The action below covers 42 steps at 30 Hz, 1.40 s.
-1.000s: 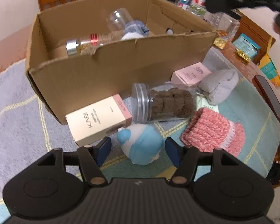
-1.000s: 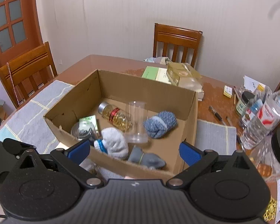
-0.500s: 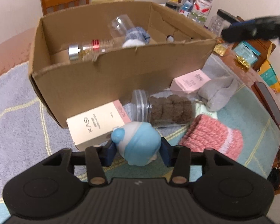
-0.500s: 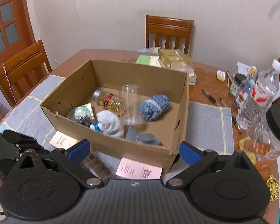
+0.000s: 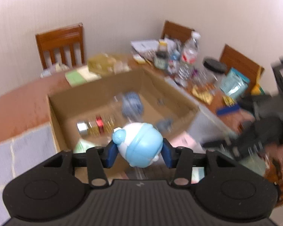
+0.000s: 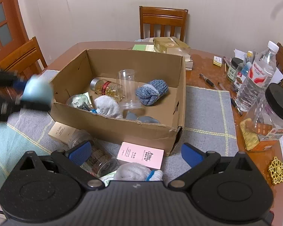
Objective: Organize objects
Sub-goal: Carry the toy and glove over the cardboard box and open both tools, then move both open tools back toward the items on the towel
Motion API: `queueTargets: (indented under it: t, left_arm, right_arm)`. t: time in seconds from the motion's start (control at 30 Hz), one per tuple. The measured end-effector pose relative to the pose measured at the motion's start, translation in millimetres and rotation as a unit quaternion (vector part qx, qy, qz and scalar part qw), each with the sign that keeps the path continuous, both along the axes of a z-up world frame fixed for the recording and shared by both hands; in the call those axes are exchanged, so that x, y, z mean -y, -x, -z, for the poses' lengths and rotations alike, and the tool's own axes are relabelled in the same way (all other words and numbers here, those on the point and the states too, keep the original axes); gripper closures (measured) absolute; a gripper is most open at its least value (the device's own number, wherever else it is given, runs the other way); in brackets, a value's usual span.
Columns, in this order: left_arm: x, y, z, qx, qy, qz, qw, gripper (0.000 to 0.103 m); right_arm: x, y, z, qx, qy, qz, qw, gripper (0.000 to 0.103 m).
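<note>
My left gripper is shut on a blue and white toy figure and holds it in the air above the near side of the open cardboard box. The toy shows blurred in the right wrist view, at the box's left edge. The box holds a pill bottle, a clear cup, a blue sock ball and a white sock. My right gripper is open and empty, above a pink carton in front of the box.
A cream KASI carton, a jar of brown rounds and a white sock lie in front of the box. A water bottle and a black-lidded jar stand right. Chairs surround the table.
My left gripper closed on the toy on the mat, then lifted it up and toward the box. My right gripper drew back and lower, staying open.
</note>
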State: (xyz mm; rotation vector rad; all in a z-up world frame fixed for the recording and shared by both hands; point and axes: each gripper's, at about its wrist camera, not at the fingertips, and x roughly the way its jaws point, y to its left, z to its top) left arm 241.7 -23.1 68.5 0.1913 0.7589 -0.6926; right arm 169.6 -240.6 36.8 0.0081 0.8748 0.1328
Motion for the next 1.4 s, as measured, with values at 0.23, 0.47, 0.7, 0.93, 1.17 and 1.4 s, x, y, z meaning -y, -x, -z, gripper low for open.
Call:
queueTargets:
  t: [0.23, 0.47, 0.7, 0.93, 1.17, 1.4]
  left_arm:
    - [9.2, -58.0, 0.5, 0.021, -0.003, -0.056, 0.9982, 0.008]
    - [-1.3, -47.6, 2.1, 0.029, -0.015, -0.064, 0.9974, 0.006]
    - [-23.8, -14.6, 6.4, 0.034, -0.037, -0.087, 0.9949, 0.003]
    - [-42.1, 16.2, 30.3, 0.038, -0.056, -0.093, 0.9934, 0.001]
    - [-44.6, 24.4, 68.1, 0.032, -0.086, -0.084, 0.9922, 0.001]
    - [-43.3, 18.8, 91.5, 0.007, -0.081, -0.075, 0.9939, 0.001]
  right_arm:
    - [-3.1, 3.0, -0.5, 0.001, 0.000, 0.005, 1.000, 0.000]
    - [-3.1, 17.5, 13.1, -0.017, -0.004, 0.024, 1.000, 0.000]
    - [-18.7, 33.2, 27.8, -0.037, -0.009, 0.026, 0.999, 0.000]
    - [-57.6, 39.3, 54.4, -0.063, 0.006, 0.019, 0.998, 0.000]
    - [-91.9, 38.2, 85.4, -0.075, 0.046, 0.046, 0.995, 0.000]
    - [-103.6, 41.0, 101.3, -0.077, 0.072, 0.082, 0.991, 0.000]
